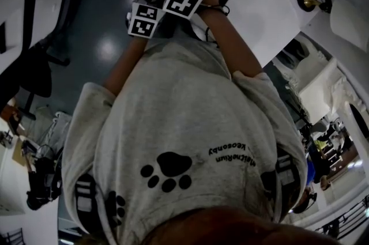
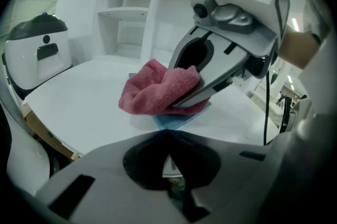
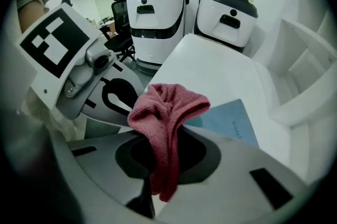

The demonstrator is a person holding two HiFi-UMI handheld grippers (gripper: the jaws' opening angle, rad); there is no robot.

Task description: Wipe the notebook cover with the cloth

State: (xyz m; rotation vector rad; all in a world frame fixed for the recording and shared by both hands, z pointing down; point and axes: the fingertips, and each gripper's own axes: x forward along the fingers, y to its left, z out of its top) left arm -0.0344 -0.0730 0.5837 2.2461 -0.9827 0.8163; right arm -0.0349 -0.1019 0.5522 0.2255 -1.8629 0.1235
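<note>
White table (image 2: pixel 79 107), smooth and matt, with a rounded rim and a strip of pale wood under the edge, low to the left of the left gripper (image 2: pixel 167 134). Directly on the top, just ahead of the right gripper (image 3: pixel 166 136) and a little to its right, a thin blue notebook (image 3: pixel 231 123), flat, partly under the pink cloth (image 3: pixel 166 107) pinched in that gripper. Well beyond the left gripper's closed jaws, a white shelf unit (image 2: pixel 131 12) at the table's back; on the top or behind it, not clear.
</note>
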